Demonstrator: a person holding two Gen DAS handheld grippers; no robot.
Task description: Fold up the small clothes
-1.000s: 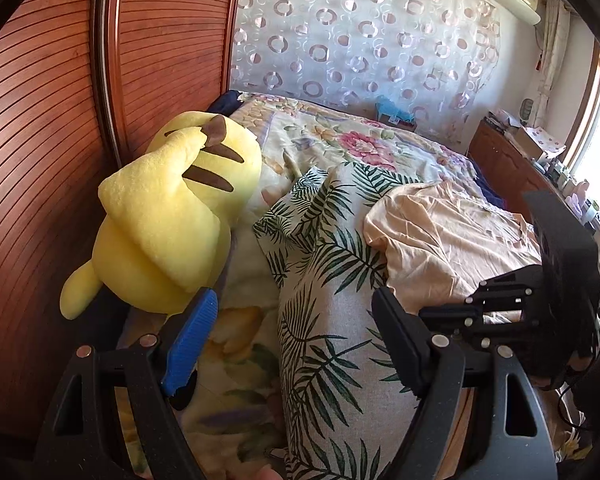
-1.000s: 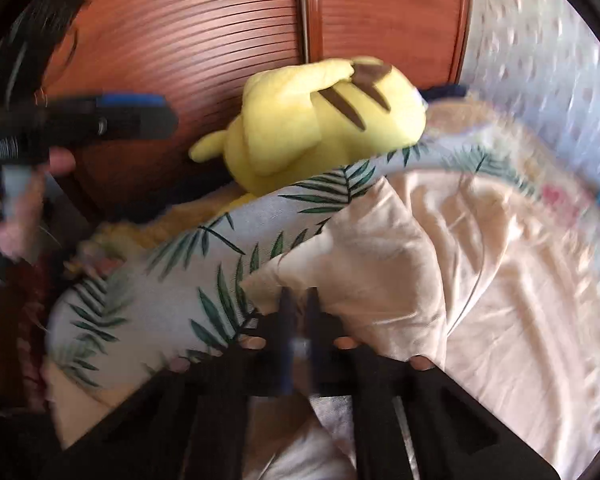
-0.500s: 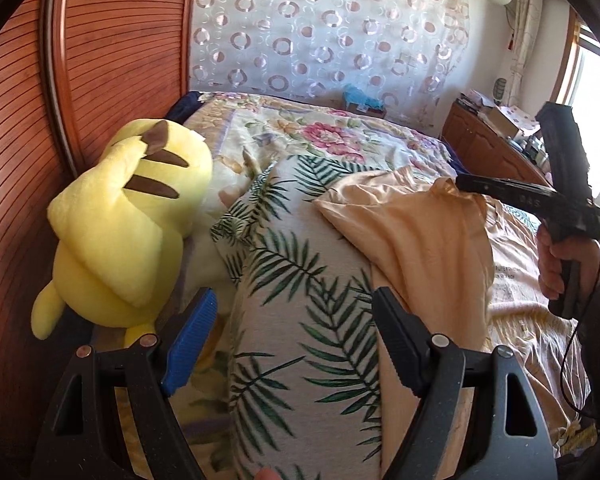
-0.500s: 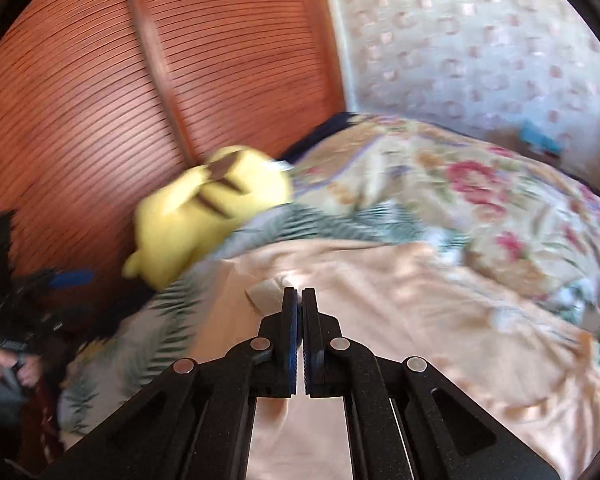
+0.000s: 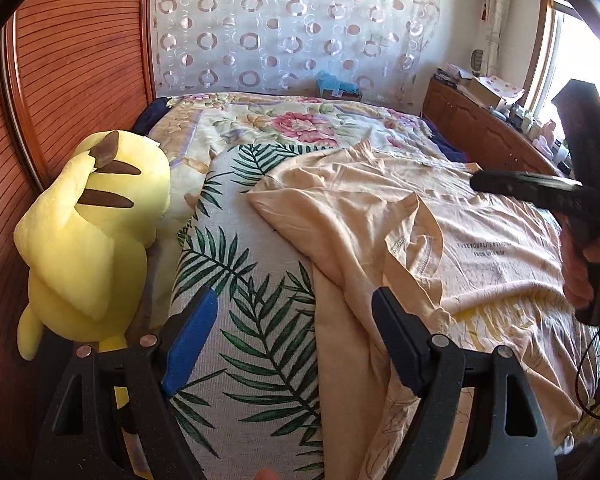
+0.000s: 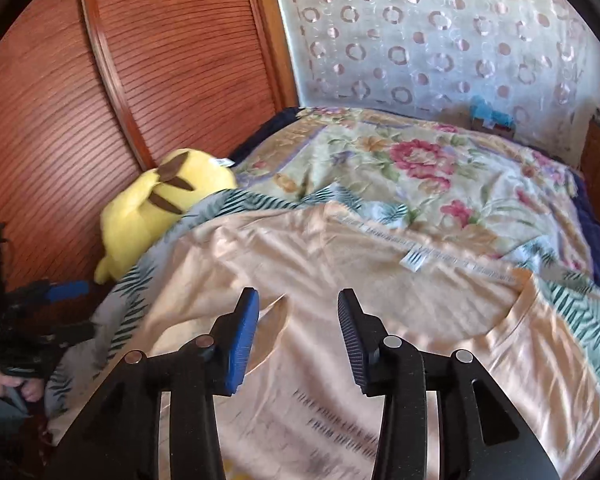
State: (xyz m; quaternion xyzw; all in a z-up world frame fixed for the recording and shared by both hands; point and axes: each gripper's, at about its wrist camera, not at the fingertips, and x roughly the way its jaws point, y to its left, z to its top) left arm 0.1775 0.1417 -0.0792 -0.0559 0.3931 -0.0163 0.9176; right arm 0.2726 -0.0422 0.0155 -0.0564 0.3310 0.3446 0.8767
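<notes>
Shirt (image 6: 340,280), pale peach, spread flat, wrinkled, dark chest lettering

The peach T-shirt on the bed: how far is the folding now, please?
Done: the peach T-shirt lies spread on the palm-leaf cover, printed side up. In hand: nothing; the right gripper is opening, with no cloth between its pads, and the left gripper is open and empty. Left: one sleeve lies turned over the body; no neat fold shows, so nearly all folding remains.
</notes>
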